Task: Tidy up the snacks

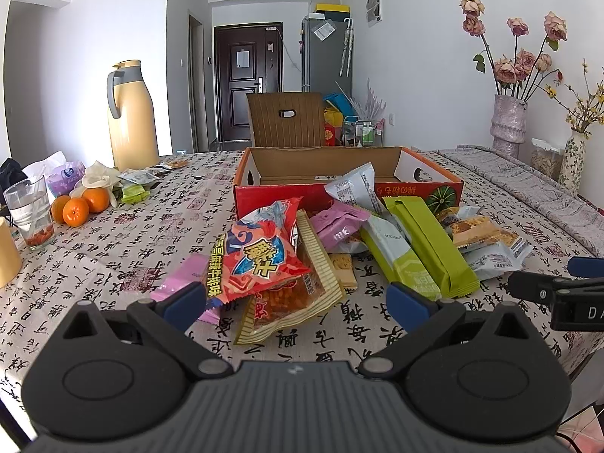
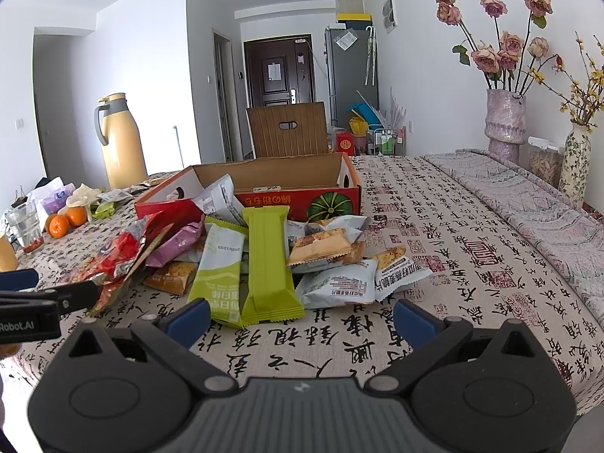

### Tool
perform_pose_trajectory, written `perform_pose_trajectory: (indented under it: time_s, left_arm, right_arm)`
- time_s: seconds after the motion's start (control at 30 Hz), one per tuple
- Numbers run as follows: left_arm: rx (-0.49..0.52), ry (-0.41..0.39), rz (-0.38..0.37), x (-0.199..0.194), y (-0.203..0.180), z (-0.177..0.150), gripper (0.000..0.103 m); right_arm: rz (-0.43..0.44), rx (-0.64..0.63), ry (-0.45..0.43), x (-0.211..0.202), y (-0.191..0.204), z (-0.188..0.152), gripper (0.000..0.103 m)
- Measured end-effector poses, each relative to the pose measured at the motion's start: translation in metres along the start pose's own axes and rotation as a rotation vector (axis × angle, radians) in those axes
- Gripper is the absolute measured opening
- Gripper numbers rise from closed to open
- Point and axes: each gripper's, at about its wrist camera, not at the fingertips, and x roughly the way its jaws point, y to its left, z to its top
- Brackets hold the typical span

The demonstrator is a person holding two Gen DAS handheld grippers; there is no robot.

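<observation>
Both tools spread wide, holding nothing: left tool [image 1: 298,302] faces red snack bag [image 1: 260,253], right tool [image 2: 302,319] faces green bar packet [image 2: 268,260]; pile lies just before open carton [image 1: 339,185], presumably its destination

Setting: a lived-in home, dining area opening onto an entry hall.
Bench [image 1: 113,234]: covered by a calligraphy-print cloth.
Domestic items: yellow thermos jug [image 1: 130,113], oranges [image 1: 75,207], water glass [image 1: 30,207].
Decoration: dried roses in a vase [image 2: 506,124].
Background: dark front door [image 1: 247,79], grey refrigerator [image 1: 326,54], wooden chair [image 1: 285,119].
</observation>
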Motion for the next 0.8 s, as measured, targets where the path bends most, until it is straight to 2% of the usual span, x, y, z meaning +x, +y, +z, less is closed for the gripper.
perform_pose_trajectory:
  time_s: [0.8]
  left_arm:
    - [-0.008, 0.006, 0.000, 0.0048, 0.0009, -0.0031, 0.103]
  right_arm:
    - [-0.004, -0.002, 0.011, 0.0034, 0.0003, -0.0010, 0.103]
